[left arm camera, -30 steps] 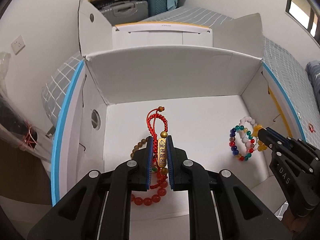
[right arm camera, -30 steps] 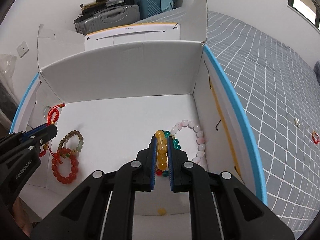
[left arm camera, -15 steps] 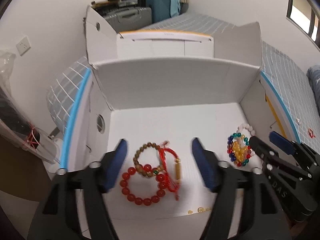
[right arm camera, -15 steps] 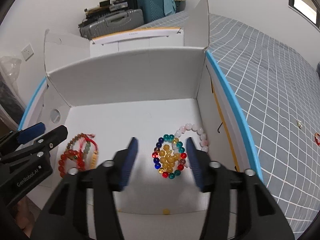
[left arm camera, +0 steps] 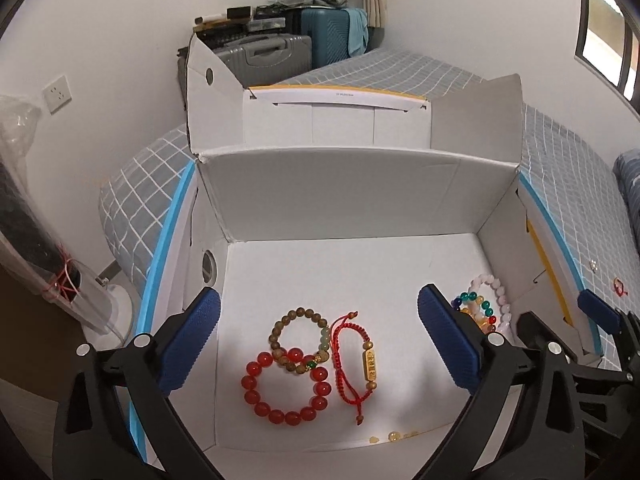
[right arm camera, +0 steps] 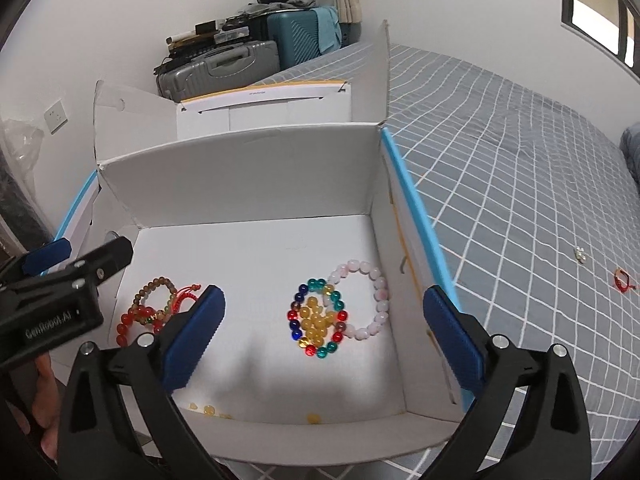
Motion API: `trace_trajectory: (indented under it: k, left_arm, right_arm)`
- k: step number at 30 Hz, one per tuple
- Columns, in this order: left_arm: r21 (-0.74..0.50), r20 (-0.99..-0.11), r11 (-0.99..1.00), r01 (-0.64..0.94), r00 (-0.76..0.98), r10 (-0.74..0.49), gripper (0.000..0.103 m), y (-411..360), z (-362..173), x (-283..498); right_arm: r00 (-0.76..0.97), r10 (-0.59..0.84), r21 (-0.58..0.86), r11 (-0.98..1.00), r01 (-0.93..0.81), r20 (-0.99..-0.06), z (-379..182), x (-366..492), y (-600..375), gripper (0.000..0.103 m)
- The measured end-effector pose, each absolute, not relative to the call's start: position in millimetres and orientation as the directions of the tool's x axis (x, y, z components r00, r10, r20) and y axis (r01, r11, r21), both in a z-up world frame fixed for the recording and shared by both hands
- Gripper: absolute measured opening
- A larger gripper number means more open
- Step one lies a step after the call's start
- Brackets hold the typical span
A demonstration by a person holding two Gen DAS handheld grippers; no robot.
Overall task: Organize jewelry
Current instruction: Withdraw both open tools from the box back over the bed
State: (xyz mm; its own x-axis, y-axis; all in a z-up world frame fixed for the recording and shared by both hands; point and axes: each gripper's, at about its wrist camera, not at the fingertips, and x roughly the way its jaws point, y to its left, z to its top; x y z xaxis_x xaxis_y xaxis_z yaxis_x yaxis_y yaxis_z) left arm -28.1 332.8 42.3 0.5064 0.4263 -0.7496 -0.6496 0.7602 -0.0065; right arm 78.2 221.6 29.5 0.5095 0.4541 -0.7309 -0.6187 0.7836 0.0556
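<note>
A white cardboard box (left arm camera: 340,200) lies open on a bed. At its left end lie a red bead bracelet (left arm camera: 249,383), a brown wooden bead bracelet (left arm camera: 278,326) and a red cord bracelet with a gold charm (left arm camera: 370,364). My left gripper (left arm camera: 318,304) hovers above them, its jaws opening wide, nothing between them. At the right end a multicoloured bead bracelet (right arm camera: 295,324) rings a bunched amber bracelet (right arm camera: 316,322), overlapping a pink bead bracelet (right arm camera: 383,306). My right gripper (right arm camera: 324,300) hangs over these, jaws opening, holding nothing.
Loose amber beads (right arm camera: 208,410) lie along the box's near wall. On the grey checked bedcover (right arm camera: 520,200) to the right lie a small red piece (right arm camera: 624,280) and a small white piece (right arm camera: 579,254). Suitcases (left arm camera: 276,56) stand behind the box's raised flaps.
Both grippers were shut, the left on the red cord bracelet's charm and the right on the amber bracelet. Both have opened wide, dropped their bracelets onto the box floor, and drawn back.
</note>
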Motion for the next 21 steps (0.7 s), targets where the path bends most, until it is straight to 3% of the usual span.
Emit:
trace_trajectory:
  k: [10,21]
  left_arm:
    - [-0.015,-0.733,0.776,-0.631,0.534,0.421,0.097,313.5,52.5,-19.7]
    - [-0.013,-0.683,0.842,-0.54,0.619,0.387,0.097,255.2,84.2,-4.5]
  right_arm:
    - [0.525,0.485,0.065,0.775,-0.628,-0.7,49.6,68.9,186.7,0.095]
    - [0.628,0.403,0.052,0.865,-0.5,-0.665,78.2,80.9,106.9,0.095]
